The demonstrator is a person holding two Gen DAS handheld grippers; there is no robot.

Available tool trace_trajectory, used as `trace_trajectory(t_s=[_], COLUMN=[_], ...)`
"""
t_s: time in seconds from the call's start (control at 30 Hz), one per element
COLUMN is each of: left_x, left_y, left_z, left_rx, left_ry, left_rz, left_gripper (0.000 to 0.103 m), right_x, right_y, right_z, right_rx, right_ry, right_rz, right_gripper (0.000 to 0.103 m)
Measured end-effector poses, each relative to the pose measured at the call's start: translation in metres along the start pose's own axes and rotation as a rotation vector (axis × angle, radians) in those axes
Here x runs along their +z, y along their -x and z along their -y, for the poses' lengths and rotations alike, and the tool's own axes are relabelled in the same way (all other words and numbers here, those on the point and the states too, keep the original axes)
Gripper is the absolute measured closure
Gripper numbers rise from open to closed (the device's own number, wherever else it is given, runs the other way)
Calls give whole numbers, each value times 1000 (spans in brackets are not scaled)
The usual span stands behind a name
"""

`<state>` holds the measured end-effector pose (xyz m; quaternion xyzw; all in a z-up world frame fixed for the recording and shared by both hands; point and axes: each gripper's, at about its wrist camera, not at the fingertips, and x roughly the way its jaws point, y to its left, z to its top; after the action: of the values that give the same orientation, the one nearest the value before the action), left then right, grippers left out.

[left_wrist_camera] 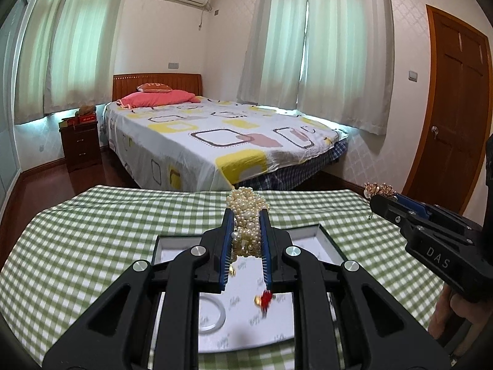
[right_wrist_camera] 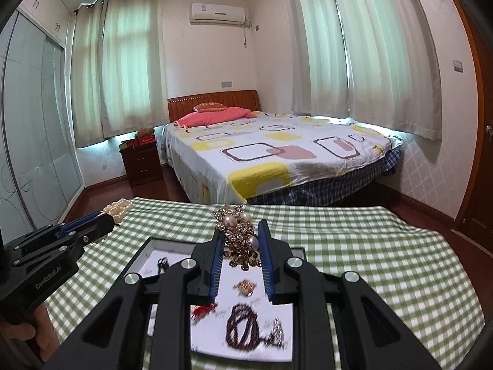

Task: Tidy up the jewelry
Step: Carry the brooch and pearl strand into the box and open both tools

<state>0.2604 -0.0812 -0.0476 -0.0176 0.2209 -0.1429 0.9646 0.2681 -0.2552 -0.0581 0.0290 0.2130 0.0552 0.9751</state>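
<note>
Left claw (left_wrist_camera: 246,231): blue pads pinched on a bunched pearl strand (left_wrist_camera: 246,215), held above the open jewelry box (left_wrist_camera: 332,246) on the green-checked worktop (left_wrist_camera: 77,231).

Box interior, white lining, left to right: pale bangle ring (left_wrist_camera: 212,314); small black item (right_wrist_camera: 162,263), too blurred to name; red trinket (left_wrist_camera: 266,297); small gold piece (right_wrist_camera: 245,286); dark bead loop (right_wrist_camera: 243,328); silvery piece (right_wrist_camera: 277,331), blurred.

Right claw (right_wrist_camera: 239,240): pads clamped on a gold ornament set with pearls (right_wrist_camera: 238,231), raised over the box, well apart from the pearl strand.

Background: bed (left_wrist_camera: 215,135) with patterned sheet and pink pillow (left_wrist_camera: 160,97); dark nightstand (left_wrist_camera: 80,141) at its left; wooden door (left_wrist_camera: 456,108) far right.
</note>
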Motion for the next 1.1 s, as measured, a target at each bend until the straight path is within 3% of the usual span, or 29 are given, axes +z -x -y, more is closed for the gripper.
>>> trace_trajectory(t_s=[0.23,0.63,1.1], left_x=[-13,-71,-95], left_y=[-47,-117,-143], left_z=[3,-11,-14], left_rx=[-3,37,75], left_ry=[10,35,33], left_rz=[-54,-245,-358], left_gripper=[86,86,86], right_x=[-6,-59,-84], right_y=[-35,-95,-123], right_z=[12,25,34], right_rx=[-5,-6,-32], right_ry=[-14,-48,-62], right_rz=[-23,-194,-315], right_gripper=[80,80,80])
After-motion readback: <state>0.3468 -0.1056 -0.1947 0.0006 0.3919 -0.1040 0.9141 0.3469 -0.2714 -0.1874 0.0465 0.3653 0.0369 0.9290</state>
